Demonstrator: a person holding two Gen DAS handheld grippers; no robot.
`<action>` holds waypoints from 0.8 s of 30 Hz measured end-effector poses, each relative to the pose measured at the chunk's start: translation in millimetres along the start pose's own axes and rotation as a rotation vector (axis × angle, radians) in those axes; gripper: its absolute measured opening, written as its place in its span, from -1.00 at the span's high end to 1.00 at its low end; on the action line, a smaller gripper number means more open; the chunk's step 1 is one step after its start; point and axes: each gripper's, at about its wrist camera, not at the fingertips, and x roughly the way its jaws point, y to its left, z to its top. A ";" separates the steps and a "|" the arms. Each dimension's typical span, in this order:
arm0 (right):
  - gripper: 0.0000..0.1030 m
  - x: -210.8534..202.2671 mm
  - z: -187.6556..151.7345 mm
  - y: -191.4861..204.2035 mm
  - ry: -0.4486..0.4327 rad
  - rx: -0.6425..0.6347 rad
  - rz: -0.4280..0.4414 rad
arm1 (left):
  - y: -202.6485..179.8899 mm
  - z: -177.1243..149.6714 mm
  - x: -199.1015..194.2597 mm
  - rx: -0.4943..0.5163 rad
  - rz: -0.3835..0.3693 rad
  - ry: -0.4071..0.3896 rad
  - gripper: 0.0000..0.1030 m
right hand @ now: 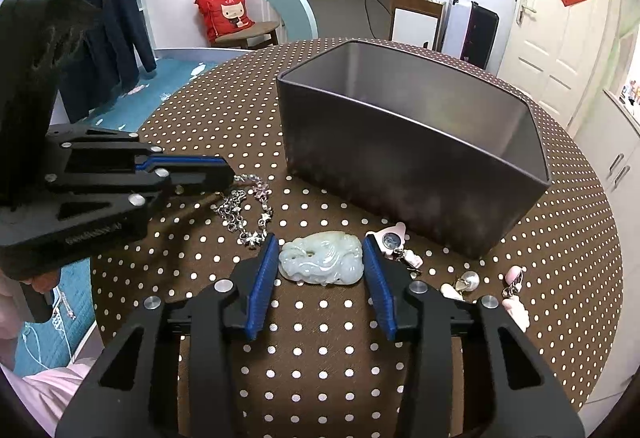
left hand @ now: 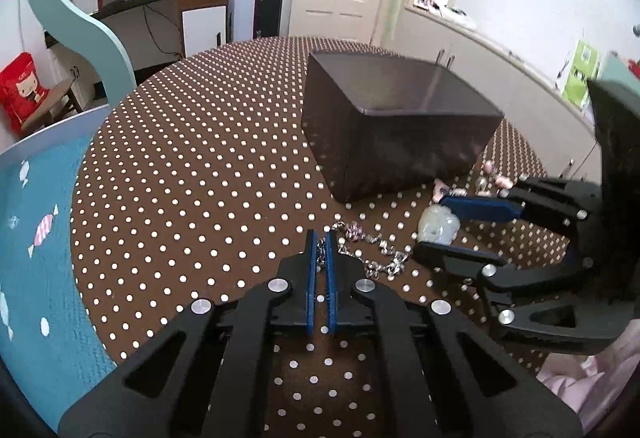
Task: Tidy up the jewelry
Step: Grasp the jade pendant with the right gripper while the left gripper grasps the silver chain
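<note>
Round dotted table point(right hand: 560, 278), dark open box point(right hand: 400, 142) on it; our left gripper point(left hand: 320, 250) pinched on the silver chain point(left hand: 376, 250) before the box; our right gripper point(right hand: 324, 262) part open, pads flanking the table-lying jade pendant point(right hand: 320, 258), contact uncertain.

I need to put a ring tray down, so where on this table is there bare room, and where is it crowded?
Free: the dotted cloth left of the dark bin, out to the table's left edge. Crowded: the strip in front of the bin, where the silver chain, jade pendant and pink charms lie among both grippers.
</note>
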 end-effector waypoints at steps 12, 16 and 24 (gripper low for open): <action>0.21 -40.3 15.9 -16.2 -0.130 0.059 0.032 | 5.8 35.3 -53.9 -0.046 -0.068 -0.159 1.00; 0.21 -53.0 24.7 -21.3 -0.165 0.056 0.029 | 1.4 48.1 -67.2 -0.014 -0.081 -0.201 1.00; 0.21 -61.3 23.8 -29.9 -0.186 0.067 0.013 | 10.2 18.3 -27.7 -0.001 -0.019 0.009 0.26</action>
